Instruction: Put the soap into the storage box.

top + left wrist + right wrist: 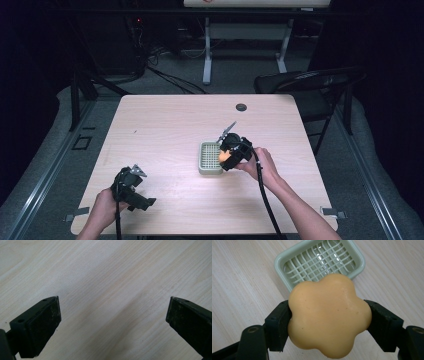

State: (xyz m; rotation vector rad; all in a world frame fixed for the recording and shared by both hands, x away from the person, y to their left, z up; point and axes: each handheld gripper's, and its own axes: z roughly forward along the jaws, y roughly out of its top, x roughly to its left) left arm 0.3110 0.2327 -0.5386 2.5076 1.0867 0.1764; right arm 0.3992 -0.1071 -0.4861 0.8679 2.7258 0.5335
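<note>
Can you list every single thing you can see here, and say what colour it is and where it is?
Flower-shaped orange soap bar: one, orange, clamped in the right claw above the tray.
Pale green plastic soap tray with a grid floor: one, green, on the table right of centre.
Light wooden table: one, pale wood, middle of the room.
Black folding chair: one, black, beyond the table's far right corner.
White-legged table: one, white, at the back.
Right claw: one, black, shut on the soap.
Left claw: one, black, jaws apart over bare wood, near left.
</note>
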